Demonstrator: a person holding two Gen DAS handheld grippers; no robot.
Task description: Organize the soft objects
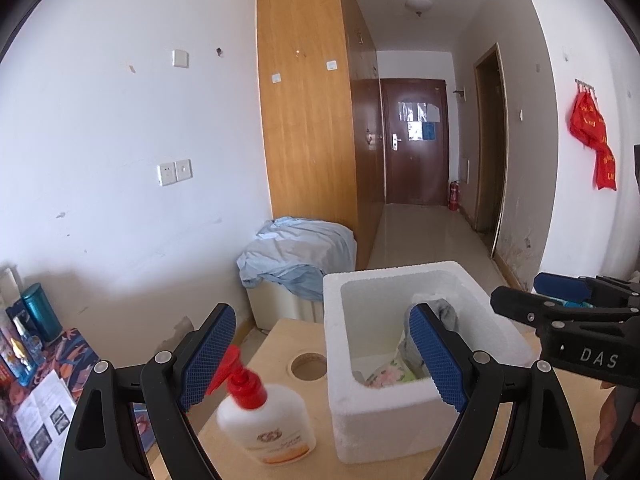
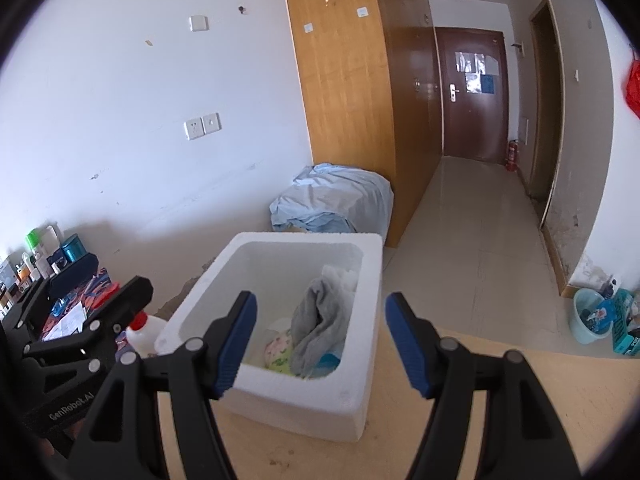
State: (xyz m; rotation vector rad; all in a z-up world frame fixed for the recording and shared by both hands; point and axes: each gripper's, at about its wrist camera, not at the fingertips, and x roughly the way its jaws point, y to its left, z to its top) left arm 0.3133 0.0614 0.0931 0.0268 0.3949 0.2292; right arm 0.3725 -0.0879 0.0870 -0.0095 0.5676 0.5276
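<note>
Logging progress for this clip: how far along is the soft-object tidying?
Done: a grey towel and floral cloth lie in the foam box. In hand: nothing; left gripper and right gripper are open. Left: no loose soft items visible on the table.

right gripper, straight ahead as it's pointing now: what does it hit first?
Probably the near right corner of the white foam box, just beyond the open right gripper. Depth is unclear; it might instead pass over the rim or table.

A grey towel [image 2: 320,320] is seen draped, crumpled, inside the white foam box [image 2: 352,404], just ahead of the right-hand fingers [image 2: 236,340]. A floral cloth [image 2: 278,350] is tucked low beside it, something white [image 2: 340,274] bunched behind.
</note>
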